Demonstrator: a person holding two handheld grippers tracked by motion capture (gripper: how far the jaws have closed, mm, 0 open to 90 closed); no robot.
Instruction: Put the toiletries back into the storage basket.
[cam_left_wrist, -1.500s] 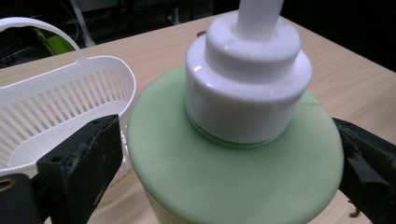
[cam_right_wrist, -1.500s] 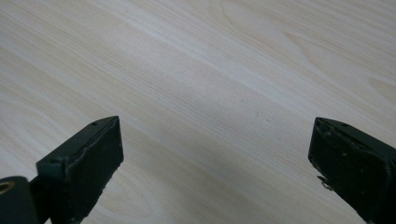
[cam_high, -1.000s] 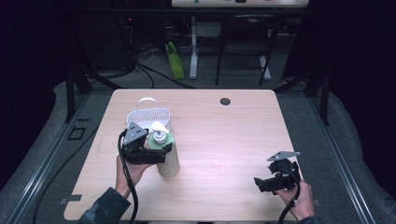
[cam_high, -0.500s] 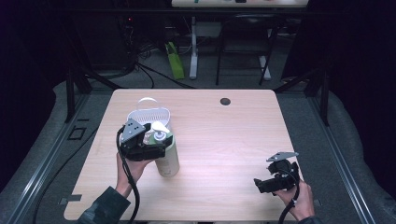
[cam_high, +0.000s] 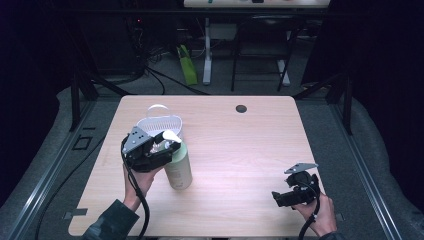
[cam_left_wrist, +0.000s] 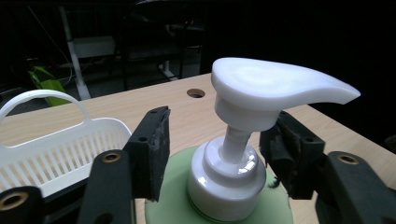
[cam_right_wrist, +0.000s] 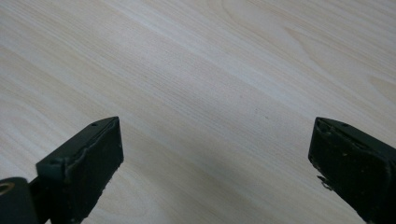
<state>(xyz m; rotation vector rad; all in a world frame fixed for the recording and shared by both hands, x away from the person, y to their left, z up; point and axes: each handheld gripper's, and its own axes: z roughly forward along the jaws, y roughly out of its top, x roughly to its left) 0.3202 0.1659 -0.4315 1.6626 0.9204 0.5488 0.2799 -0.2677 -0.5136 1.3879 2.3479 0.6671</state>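
Left of centre in the high view: left gripper (cam_high: 165, 145) over a pale green pump bottle (cam_high: 179, 167), upright on the tabletop (cam_high: 240, 150), just below and beside a white slotted basket (cam_high: 162, 124). In the left gripper view, fingers (cam_left_wrist: 152, 149) flanking the white pump collar (cam_left_wrist: 226, 182), just closing in, a slim gap visible on either side, pads not pressing; white pump head (cam_left_wrist: 275, 88) above them, nozzle pointing toward the right edge. Lower right of the high view: right gripper (cam_high: 285, 197) held low, well apart from the bottle. In the right gripper view, fingers (cam_right_wrist: 84, 163) spread wide over bare wood, nothing between.
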